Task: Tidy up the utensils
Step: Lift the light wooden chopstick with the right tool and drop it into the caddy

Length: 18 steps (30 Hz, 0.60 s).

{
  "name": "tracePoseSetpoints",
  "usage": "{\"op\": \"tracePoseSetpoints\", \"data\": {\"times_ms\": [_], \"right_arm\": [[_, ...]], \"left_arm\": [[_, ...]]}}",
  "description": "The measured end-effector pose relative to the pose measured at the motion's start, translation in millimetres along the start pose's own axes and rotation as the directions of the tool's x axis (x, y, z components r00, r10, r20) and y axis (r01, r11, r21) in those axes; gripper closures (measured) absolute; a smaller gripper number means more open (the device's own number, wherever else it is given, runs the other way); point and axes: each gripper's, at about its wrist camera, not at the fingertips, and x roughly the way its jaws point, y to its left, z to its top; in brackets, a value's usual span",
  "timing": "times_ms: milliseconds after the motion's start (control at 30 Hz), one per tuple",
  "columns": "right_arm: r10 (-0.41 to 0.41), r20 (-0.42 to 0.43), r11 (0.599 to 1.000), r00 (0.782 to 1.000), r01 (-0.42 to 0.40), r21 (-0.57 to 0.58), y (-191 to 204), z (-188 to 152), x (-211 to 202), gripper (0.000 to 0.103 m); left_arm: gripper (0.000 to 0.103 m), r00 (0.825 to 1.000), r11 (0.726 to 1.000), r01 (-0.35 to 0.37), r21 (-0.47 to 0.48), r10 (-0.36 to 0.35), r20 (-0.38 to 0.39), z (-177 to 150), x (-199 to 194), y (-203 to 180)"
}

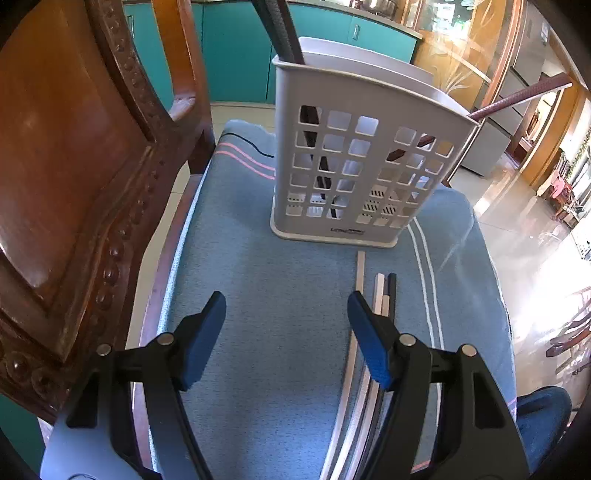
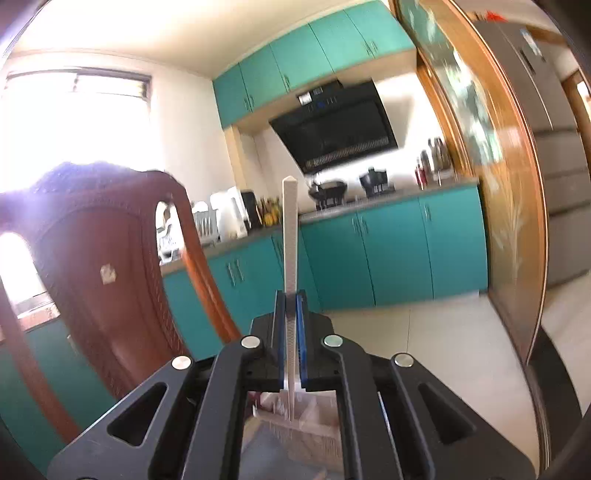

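A white perforated utensil holder [image 1: 354,147] stands upright on a blue cloth [image 1: 266,258]. A dark chopstick [image 1: 280,29] rises from its left compartment, and a maroon one [image 1: 524,94] leans out of its right side. Several white and black chopsticks [image 1: 382,295] lie on the cloth beside my left gripper's right finger. My left gripper [image 1: 286,299] hovers open over the bare cloth in front of the holder, with nothing between its fingers. High above, my right gripper [image 2: 292,295] is shut on a white chopstick [image 2: 290,229] that points straight up. The holder [image 2: 317,428] shows blurred below it.
A carved wooden chair back [image 1: 74,166] rises close on the left. The cloth's right edge drops off to a tiled floor [image 1: 517,221]. A person's blue-clad knee [image 1: 543,413] is at the lower right. Teal cabinets [image 2: 388,251] and a wooden partition [image 2: 509,221] stand beyond.
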Motion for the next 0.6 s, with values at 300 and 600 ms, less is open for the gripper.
{"op": "tracePoseSetpoints", "data": {"times_ms": [300,600], "right_arm": [[-0.147,-0.177,0.986,0.973,0.13,-0.105,-4,-55,75,0.097],[-0.133,-0.193,0.99,0.972,0.12,-0.077,-11,-61,54,0.088]], "left_arm": [[0.033,1.0,1.0,0.017,0.011,-0.017,0.01,-5,-14,1],[0.032,1.0,1.0,0.016,0.017,-0.017,0.008,-6,-13,-1]]}}
